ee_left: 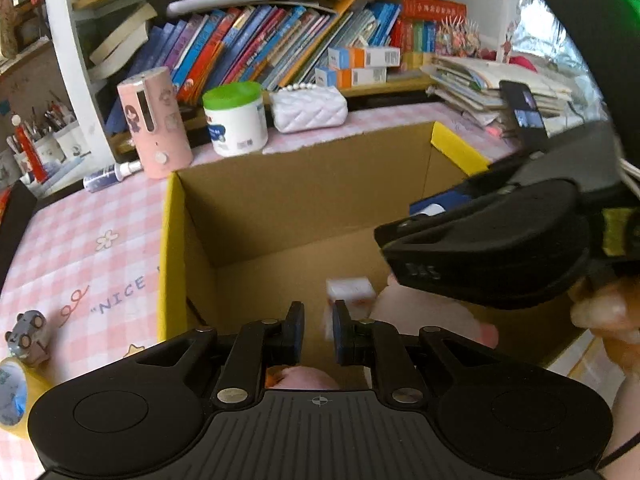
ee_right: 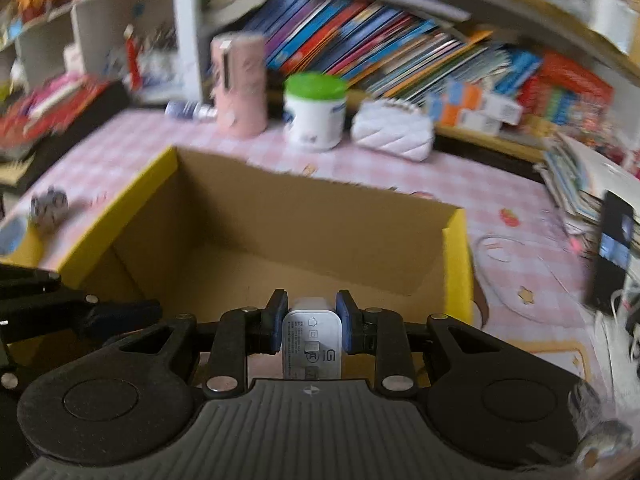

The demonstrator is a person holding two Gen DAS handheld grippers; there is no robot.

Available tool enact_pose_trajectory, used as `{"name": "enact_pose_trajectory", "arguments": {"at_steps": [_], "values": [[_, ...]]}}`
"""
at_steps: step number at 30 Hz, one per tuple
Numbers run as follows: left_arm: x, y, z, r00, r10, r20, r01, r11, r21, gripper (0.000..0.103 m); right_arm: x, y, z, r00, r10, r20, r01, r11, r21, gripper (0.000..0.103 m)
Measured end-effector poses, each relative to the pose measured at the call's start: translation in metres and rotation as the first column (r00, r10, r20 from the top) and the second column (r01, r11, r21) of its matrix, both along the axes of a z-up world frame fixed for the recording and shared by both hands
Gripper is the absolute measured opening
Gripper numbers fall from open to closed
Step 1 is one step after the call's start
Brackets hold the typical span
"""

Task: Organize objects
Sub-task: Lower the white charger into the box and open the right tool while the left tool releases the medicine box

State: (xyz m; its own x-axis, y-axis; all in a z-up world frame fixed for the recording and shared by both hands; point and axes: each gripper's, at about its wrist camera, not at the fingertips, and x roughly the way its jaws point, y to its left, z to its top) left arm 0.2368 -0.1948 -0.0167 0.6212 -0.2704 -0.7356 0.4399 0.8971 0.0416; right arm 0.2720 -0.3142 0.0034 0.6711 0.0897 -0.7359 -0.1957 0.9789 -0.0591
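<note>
An open cardboard box (ee_left: 304,196) with yellow outer walls stands on the pink checked tablecloth. My left gripper (ee_left: 318,332) hangs over its near edge, jaws shut to a narrow gap with only cardboard showing between the tips. A pink soft thing (ee_left: 424,312) lies just under it; I cannot tell whether it is gripped. A small white box (ee_left: 350,287) rests on the box floor. My right gripper (ee_right: 311,320) is shut on a white charger plug (ee_right: 312,340) above the box (ee_right: 456,264). In the left wrist view, the right gripper (ee_left: 428,208) comes in from the right.
Behind the box stand a pink cylinder (ee_left: 154,124), a white jar with a green lid (ee_left: 234,118) and a white quilted purse (ee_left: 308,108). A spray bottle (ee_left: 108,174) lies to the left. A grey toy car (ee_left: 26,336) and a tape roll (ee_left: 14,396) sit near left. A phone (ee_right: 616,248) stands right.
</note>
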Motion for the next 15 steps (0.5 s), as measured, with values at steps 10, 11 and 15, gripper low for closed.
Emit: {"name": "enact_pose_trajectory", "arguments": {"at_steps": [10, 11, 15], "values": [[-0.001, -0.005, -0.007, 1.0, -0.005, -0.026, 0.005, 1.0, 0.0, 0.018, 0.028, 0.012, -0.011, 0.99, 0.096, -0.101, -0.105, 0.99, -0.095, 0.025], [-0.001, -0.005, -0.007, 1.0, -0.007, -0.028, 0.007, 1.0, -0.001, 0.019, 0.03, 0.011, -0.012, 0.99, 0.093, -0.109, -0.104, 0.99, -0.099, 0.025], [-0.005, -0.004, -0.006, 1.0, -0.013, -0.019, 0.013, 1.0, -0.005, 0.022, 0.034, 0.008, -0.019, 0.988, 0.069, -0.136, -0.082, 0.993, -0.087, 0.026]]}}
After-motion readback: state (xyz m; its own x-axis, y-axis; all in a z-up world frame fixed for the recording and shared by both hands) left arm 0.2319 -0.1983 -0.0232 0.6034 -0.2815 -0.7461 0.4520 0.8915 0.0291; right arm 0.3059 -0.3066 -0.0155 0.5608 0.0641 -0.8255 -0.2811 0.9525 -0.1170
